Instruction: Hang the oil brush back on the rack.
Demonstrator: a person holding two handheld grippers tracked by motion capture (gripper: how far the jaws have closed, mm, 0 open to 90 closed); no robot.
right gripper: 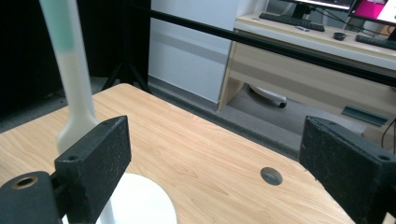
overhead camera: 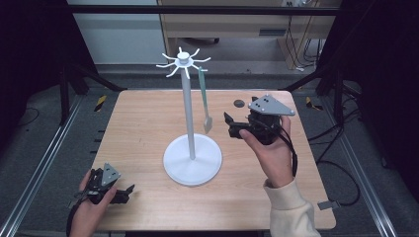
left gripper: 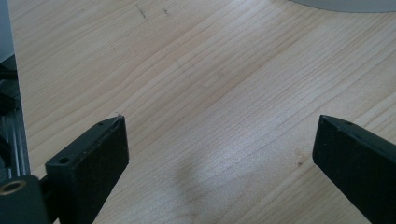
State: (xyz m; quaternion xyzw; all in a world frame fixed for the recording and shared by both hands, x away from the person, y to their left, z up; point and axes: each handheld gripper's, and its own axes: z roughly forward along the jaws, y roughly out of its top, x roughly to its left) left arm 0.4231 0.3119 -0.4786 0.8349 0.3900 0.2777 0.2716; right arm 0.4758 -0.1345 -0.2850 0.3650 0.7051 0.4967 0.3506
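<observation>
High view: a green-handled spatula with a pale blade (overhead camera: 204,101) hangs from a hook of the white metal stand with a round base (overhead camera: 192,159), at the stand's right. Just right of the stand, the right gripper (overhead camera: 228,123) holds its jaws wide apart, empty. Left of the stand's base, the left gripper (overhead camera: 129,191) rests on the wooden table (overhead camera: 143,123), jaws apart.

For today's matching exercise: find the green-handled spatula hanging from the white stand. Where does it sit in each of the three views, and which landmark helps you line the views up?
High view: the spatula hangs right of the stand's pole, centre of the picture, left of the right gripper.
Left gripper view: not in it.
Right gripper view: the spatula hangs at far left, behind the left jaw.
Shared landmark: the stand's white round base.
</observation>
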